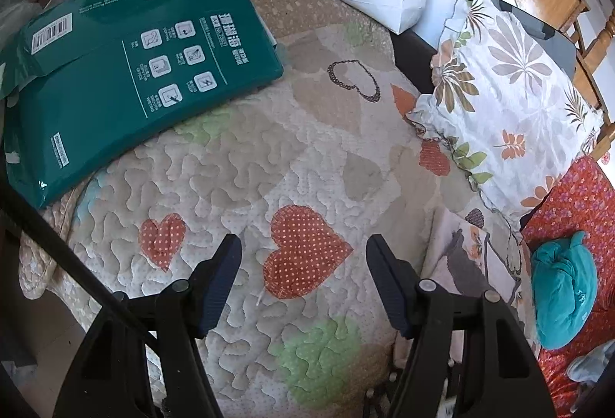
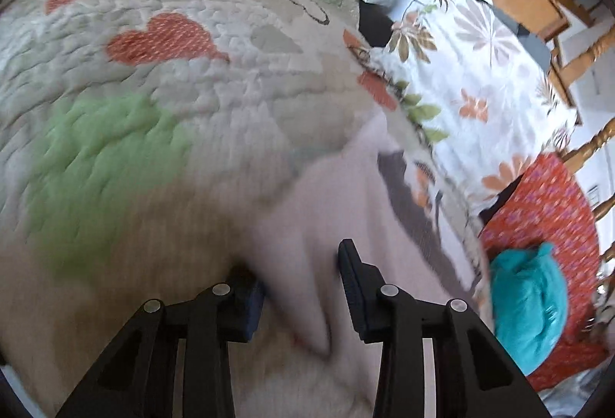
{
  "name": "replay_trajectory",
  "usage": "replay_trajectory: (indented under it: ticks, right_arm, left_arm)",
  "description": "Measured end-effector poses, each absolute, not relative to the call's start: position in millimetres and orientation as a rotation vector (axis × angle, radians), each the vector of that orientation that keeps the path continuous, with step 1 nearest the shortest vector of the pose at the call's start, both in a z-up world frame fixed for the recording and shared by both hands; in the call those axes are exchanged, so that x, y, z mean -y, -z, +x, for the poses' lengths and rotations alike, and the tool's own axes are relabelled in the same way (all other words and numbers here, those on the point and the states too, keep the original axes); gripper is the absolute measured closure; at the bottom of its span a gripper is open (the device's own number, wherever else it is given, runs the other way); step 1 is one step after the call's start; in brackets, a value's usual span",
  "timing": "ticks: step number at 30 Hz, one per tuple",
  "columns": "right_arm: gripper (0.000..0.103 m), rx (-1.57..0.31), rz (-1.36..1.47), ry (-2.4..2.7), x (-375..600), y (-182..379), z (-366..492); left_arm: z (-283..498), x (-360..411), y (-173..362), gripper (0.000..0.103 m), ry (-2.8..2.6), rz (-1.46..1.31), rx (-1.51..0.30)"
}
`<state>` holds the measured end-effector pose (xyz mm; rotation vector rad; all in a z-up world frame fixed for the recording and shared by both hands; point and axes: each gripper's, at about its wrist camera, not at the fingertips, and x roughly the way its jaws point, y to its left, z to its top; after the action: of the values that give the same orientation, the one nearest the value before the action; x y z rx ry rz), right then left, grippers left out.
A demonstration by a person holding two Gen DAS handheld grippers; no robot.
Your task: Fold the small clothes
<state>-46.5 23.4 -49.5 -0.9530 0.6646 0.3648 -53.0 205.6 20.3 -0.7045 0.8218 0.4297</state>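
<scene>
Left tool spread wide, right tool parted, both angled downward

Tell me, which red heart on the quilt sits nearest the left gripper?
The big dotted red heart, lying between the left hand-held gripper fingers; the smaller heart sits off left.

A quilt covers the surface. A flat package lies on its far left part. A pillow lies along its right edge. A folded garment lies near right on the quilt, and a bundled cloth lies farther right.
</scene>
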Motion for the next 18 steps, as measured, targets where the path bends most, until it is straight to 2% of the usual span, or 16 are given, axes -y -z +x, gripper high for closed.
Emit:
replay_trajectory:
  ticks: [1, 6, 9, 14, 18]
  right_arm:
    - [0.096, -0.689, -0.937, -0.371, -26.9, 49.9, -40.8]
    - [0.097, -0.783, -0.733, -0.403, -10.7, 25.2, -20.0]
    - [0.097, -0.782, -0.551, -0.388, 32.2, -17.6, -5.5]
    - [0.097, -0.771, -0.151, -0.263, 184.7, -94.7, 16.2]
    - [0.097, -0.801, 0.063, -0.097, 312.0, -96.8, -6.5]
  left_arm:
    - [-52.0, -205.9, -18.6, 0.037, -0.426, -0.712, -0.829]
    - [-47.4, -196.2, -19.7, 0.037, -0.421, -0.689, -0.838]
    - [-42.1, -181.9, -21.1, 0.037, -0.412, -0.662, -0.844]
    - [-28.0, -130.7, -22.7, 0.037, -0.351, -0.605, -0.868]
    - [-12.1, -78.5, -22.4, 0.037, -0.276, -0.543, -0.896]
